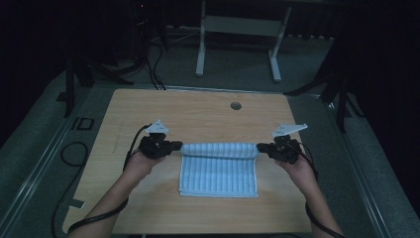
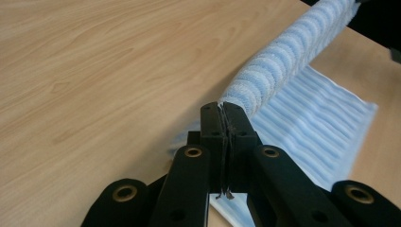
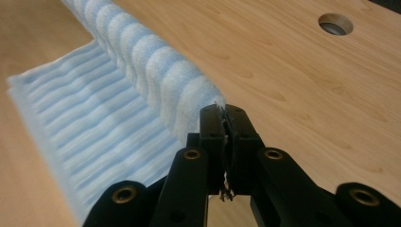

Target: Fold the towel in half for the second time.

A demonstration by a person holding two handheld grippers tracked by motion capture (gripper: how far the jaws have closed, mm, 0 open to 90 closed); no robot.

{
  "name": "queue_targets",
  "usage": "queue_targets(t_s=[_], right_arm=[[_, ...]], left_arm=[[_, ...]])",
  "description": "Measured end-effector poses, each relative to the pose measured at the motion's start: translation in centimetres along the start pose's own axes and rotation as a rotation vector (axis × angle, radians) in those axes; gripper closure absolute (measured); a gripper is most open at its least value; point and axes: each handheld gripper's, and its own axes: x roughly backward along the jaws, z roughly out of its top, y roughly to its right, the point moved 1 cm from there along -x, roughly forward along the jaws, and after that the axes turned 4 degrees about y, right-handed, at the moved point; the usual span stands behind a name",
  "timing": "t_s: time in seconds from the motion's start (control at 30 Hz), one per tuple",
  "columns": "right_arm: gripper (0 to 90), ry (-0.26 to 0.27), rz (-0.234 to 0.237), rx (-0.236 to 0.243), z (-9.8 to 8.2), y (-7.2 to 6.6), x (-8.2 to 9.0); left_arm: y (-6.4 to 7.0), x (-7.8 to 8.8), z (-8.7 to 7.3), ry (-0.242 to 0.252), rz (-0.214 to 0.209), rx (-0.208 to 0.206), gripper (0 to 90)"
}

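Note:
A light blue and white striped towel [image 1: 218,171] lies on the wooden table [image 1: 198,114], its far edge lifted and curled into a roll. My left gripper [image 1: 179,146] is shut on the left end of that raised edge. My right gripper [image 1: 258,147] is shut on the right end. In the left gripper view the jaws [image 2: 222,111] are pressed together on a thin corner of cloth, and the towel's roll [image 2: 283,61] stretches away toward the upper right. The right gripper view has its jaws [image 3: 222,113] pinching the other corner, with the towel's roll [image 3: 142,61] running to the upper left.
A round cable hole [image 1: 236,105] sits in the table beyond the towel, also seen as the hole [image 3: 335,23] in the right gripper view. A white stand [image 1: 237,25] is on the floor behind the table. Black cables [image 1: 74,153] lie on the floor at left.

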Motion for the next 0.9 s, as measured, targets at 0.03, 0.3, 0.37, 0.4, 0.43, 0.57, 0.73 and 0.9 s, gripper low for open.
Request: queue_targets(t_s=[0.03, 0.3, 0.37, 0.4, 0.43, 0.57, 0.73, 0.9], right_arm=[[86.6, 0.006, 0.000, -0.003, -0.2, -0.3, 0.5], [86.4, 0.011, 0.022, 0.004, -3.2, -3.3, 2.5], [86.4, 0.002, 0.031, 0.002, -3.9, -4.0, 2.6], [86.4, -0.008, 0.034, 0.004, -4.4, -4.3, 2.6], [86.4, -0.013, 0.034, 0.004, -4.7, -4.5, 2.7], [80.5, -0.021, 0.076, -0.042, -7.0, -5.9, 2.9], [69.9, -0.011, 0.076, -0.044, -8.0, -6.7, 3.7], [70.2, 0.006, 0.069, -0.064, -7.2, -5.9, 2.5]], left_arm=[[1.1, 0.7, -0.6, 0.007, -0.002, -0.027, 87.7], [3.9, 1.7, -3.6, -0.027, -0.048, -0.058, 87.6], [4.5, 1.7, -4.5, -0.042, -0.059, -0.061, 87.6], [4.8, 1.7, -4.9, -0.043, -0.061, -0.059, 87.5], [5.2, 1.7, -5.4, -0.047, -0.065, -0.063, 87.4], [5.6, 1.7, -6.9, -0.064, -0.090, -0.045, 82.3], [5.3, 2.0, -6.3, -0.076, -0.089, -0.026, 64.2], [5.7, 0.1, -5.4, -0.107, -0.107, -0.076, 59.1]])
